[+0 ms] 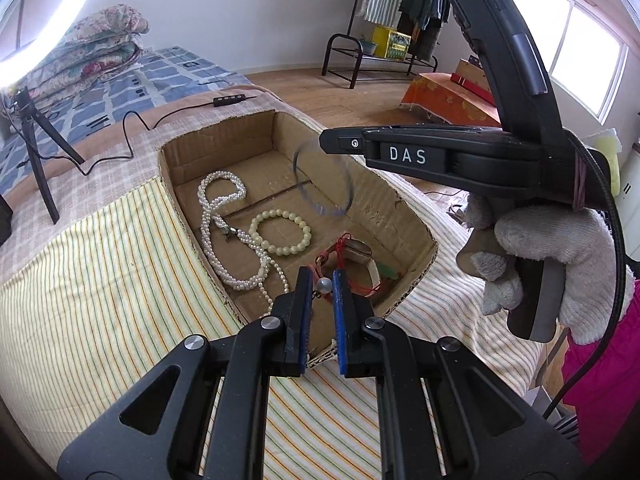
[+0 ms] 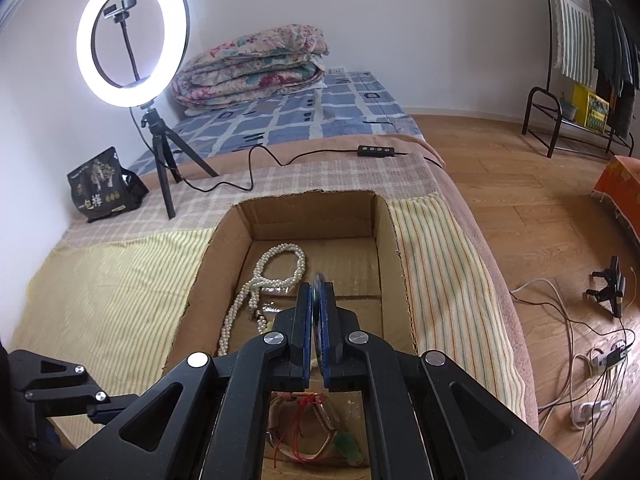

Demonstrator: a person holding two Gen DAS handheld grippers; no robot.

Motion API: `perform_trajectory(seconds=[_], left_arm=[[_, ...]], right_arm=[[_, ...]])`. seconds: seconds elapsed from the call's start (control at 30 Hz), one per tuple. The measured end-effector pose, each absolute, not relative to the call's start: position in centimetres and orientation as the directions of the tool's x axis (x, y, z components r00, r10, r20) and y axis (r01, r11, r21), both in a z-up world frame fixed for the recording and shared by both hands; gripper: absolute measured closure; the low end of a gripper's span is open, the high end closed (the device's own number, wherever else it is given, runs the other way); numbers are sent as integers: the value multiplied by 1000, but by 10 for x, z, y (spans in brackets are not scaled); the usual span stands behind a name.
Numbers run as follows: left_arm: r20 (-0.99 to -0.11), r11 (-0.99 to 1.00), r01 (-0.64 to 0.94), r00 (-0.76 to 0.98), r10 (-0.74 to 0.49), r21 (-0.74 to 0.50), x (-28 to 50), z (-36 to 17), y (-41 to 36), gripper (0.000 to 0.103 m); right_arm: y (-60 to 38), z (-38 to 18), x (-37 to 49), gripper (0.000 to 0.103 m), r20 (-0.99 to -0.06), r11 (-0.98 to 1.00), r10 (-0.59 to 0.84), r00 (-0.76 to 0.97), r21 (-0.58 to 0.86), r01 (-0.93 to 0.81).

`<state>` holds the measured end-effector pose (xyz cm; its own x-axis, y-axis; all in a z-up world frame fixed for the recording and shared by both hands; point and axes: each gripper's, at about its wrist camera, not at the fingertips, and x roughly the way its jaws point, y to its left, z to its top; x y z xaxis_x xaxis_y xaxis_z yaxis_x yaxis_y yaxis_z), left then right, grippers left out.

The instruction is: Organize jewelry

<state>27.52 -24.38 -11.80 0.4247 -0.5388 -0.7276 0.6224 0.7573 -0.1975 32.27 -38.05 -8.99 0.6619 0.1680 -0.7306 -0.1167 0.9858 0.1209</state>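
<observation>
Risking a dropped bangle (image 1: 323,178) outside the cardboard box (image 1: 416,236): right gripper (image 2: 319,292) clenched on it, left gripper (image 1: 322,285) pinching a silver bead (image 1: 324,285).
</observation>
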Motion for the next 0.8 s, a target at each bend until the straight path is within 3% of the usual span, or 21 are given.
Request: perform_trajectory(seconds=[0.13, 0.2, 0.27, 0.3, 0.33, 0.47, 0.57, 0.63, 0.8], left_arm=[[-730, 760, 623, 430, -532, -187, 274, -116, -243, 95], [-731, 758, 626, 429, -530, -182, 273, -116, -243, 95], [-732, 757, 629, 430, -528, -176, 272, -116, -242, 83], [-730, 758, 629, 435, -528, -173, 271, -115, -242, 69], [-725, 759, 629, 441, -528, -170, 270, -114, -242, 61], [-721, 760, 629, 449, -529, -165, 269, -111, -241, 60], [-722, 762, 627, 452, -524, -161, 268, -110, -241, 54], [-719, 766, 624, 460, -521, -155, 267, -108, -240, 39], [-711, 768, 625, 478, -516, -137, 262, -101, -236, 38]], right_arm=[[-379, -87, 322, 95, -726, 987, 161, 668, 112, -116], [-379, -87, 321, 72, -726, 988, 156, 670, 106, -114], [-378, -86, 320, 61, -720, 989, 145, 679, 96, -109], [-377, -85, 320, 60, -719, 990, 142, 681, 93, -108], [-377, -84, 320, 60, -720, 990, 138, 681, 89, -107], [-377, -83, 320, 37, -718, 993, 114, 686, 72, -90], [-377, -80, 319, 34, -715, 995, 96, 693, 61, -76], [-376, -78, 318, 29, -715, 996, 84, 695, 50, -69], [-372, -70, 315, 24, -705, 998, 63, 707, 30, -58]])
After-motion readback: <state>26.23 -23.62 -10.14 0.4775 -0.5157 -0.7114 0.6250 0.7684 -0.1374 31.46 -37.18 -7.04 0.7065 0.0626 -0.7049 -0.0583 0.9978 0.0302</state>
